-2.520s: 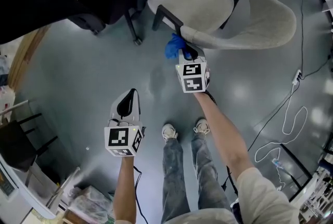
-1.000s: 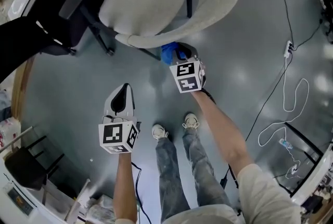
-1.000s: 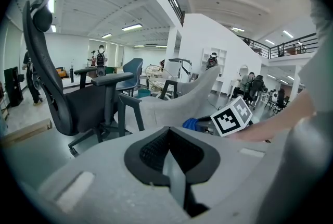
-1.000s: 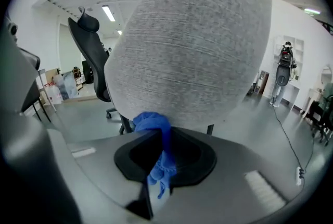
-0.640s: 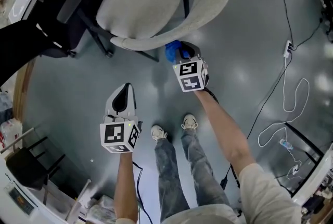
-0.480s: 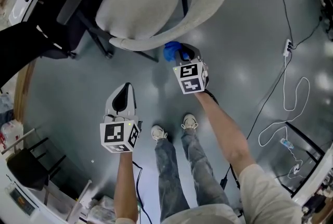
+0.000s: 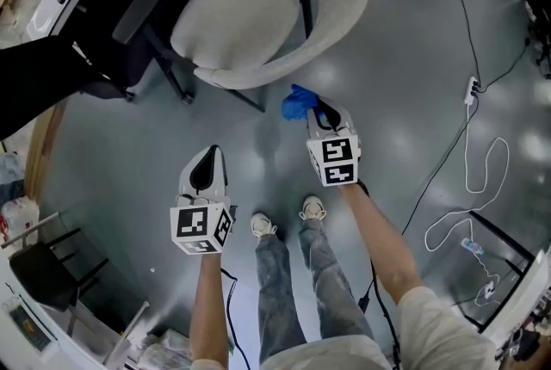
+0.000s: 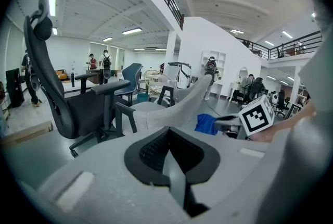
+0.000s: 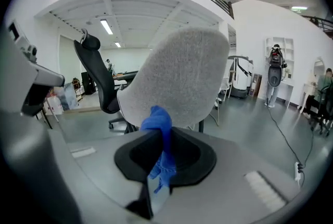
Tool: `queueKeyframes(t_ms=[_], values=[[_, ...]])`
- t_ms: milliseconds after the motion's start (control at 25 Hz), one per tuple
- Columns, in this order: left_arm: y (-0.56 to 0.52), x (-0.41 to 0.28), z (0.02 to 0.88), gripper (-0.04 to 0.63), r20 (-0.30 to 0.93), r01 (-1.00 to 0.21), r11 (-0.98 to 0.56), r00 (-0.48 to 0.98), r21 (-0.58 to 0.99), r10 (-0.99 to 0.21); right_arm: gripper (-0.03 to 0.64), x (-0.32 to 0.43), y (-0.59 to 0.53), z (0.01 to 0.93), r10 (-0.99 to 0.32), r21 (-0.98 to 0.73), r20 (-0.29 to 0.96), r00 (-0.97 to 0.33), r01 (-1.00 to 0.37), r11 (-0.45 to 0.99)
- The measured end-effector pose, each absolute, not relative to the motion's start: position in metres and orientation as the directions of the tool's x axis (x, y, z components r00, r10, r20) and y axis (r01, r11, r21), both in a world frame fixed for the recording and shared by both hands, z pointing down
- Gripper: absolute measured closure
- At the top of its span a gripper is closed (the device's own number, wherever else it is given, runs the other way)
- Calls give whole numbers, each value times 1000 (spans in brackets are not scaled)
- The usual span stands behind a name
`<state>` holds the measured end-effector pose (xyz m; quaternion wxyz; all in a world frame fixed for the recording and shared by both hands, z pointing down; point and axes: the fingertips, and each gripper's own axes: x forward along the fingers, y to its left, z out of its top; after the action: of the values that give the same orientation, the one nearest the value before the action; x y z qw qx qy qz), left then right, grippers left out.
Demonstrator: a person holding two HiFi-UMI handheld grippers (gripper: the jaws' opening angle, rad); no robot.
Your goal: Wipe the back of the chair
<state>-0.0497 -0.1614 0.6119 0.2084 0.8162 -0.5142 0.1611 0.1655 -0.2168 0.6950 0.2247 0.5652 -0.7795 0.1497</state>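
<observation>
A light grey fabric chair [image 7: 258, 15] stands ahead of me, its curved back [image 9: 182, 79] facing my right gripper. My right gripper [image 7: 317, 112] is shut on a blue cloth [image 7: 297, 101], which bunches up between its jaws [image 9: 158, 132]. The cloth hangs a little short of the chair back, apart from it. My left gripper [image 7: 205, 170] is lower left, shut and empty, away from the chair. In the left gripper view the blue cloth [image 8: 207, 124] and the right gripper's marker cube [image 8: 256, 114] show at right beside the grey chair [image 8: 171, 108].
A black office chair [image 7: 120, 7] stands left of the grey one, also seen as the black office chair [image 8: 67, 98]. Cables [image 7: 482, 179] run over the grey floor at right. The person's shoes [image 7: 288, 218] are below the grippers. People stand far off in the hall.
The right gripper and cloth have drawn back from the chair back, toward me and slightly right. The left gripper has stayed put.
</observation>
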Motion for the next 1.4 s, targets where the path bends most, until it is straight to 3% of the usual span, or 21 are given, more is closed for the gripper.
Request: queueKeyframes(t_ms=[880,1400], values=[[-117,-83,437,595,360,-929,-344,370,138,-856,578,181,-118,458,-890,39,371,-263,-954,298],[-109,-102,324,596,267,-941,-327,338,86,-902,578,194,-115,321,-920,45,279,-274,-953,298]])
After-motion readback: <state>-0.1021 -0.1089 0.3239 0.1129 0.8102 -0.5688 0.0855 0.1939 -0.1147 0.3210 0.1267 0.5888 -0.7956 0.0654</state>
